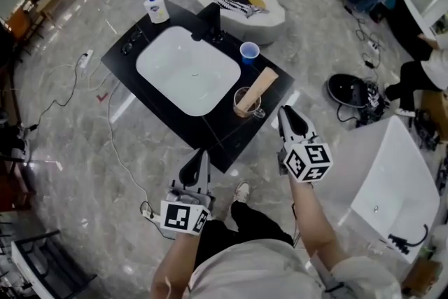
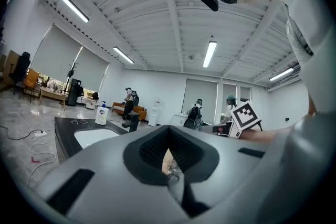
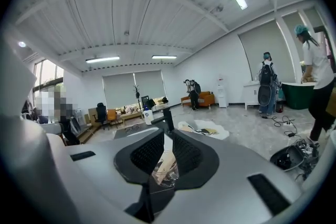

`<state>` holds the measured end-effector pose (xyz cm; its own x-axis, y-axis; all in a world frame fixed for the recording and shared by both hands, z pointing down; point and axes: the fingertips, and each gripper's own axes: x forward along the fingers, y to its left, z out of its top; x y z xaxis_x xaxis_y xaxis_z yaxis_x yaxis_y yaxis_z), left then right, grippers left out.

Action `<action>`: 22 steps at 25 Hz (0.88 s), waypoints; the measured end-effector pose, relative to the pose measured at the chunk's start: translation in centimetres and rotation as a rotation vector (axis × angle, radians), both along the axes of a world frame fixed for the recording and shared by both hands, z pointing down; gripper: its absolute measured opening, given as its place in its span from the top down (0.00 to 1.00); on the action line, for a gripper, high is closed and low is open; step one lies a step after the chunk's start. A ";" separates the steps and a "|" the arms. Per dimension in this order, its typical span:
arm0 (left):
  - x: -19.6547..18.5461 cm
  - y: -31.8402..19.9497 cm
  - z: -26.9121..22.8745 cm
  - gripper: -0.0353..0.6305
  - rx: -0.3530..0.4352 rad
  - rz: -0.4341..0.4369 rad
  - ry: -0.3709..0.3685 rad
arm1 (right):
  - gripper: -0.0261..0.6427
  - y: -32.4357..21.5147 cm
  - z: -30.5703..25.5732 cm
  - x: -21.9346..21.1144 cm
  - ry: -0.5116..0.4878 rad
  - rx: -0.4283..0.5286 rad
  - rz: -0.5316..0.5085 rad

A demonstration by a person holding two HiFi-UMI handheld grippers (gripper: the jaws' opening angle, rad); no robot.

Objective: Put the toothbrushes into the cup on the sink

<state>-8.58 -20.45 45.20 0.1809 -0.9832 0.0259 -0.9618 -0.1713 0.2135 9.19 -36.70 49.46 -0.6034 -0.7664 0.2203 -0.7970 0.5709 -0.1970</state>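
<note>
Right hand-held gripper hangs beside glass cup holding tan pack.

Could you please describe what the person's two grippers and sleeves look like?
The left claw and right claw are alike: smooth light-grey shells tapering to a tip, with black ribbed pads inside. Each carries a white cube printed with black square markers. No cables show. The person wears a pale short-sleeved shirt.
</note>
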 end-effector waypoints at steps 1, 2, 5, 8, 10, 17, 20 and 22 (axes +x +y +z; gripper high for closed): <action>-0.1 0.3 -0.2 0.94 0.004 0.002 -0.001 | 0.85 0.4 -0.4 0.0 -0.001 0.004 0.004; -0.3 0.6 -0.4 0.94 0.009 0.003 -0.001 | 0.86 0.8 -0.7 0.0 -0.001 0.009 0.007; -0.8 1.7 -1.1 0.94 0.020 0.009 -0.001 | 0.86 2.0 -1.6 0.0 0.004 0.016 0.017; -1.3 2.9 -1.8 0.94 0.031 0.014 -0.001 | 0.86 3.3 -2.5 0.0 0.008 0.018 0.024; -1.6 3.7 -2.3 0.94 0.036 0.016 -0.005 | 0.86 4.1 -3.1 -0.1 0.009 0.022 0.021; -2.6 5.5 -3.6 0.94 0.064 0.008 -0.002 | 0.86 5.6 -6.0 -0.6 0.011 0.075 0.015; -2.8 6.1 -4.1 0.94 0.072 0.008 0.001 | 0.86 6.6 -7.2 -0.9 0.019 0.098 0.006; -2.9 6.4 -4.4 0.94 0.079 0.003 0.003 | 0.87 7.2 -7.9 -1.2 0.029 0.115 -0.004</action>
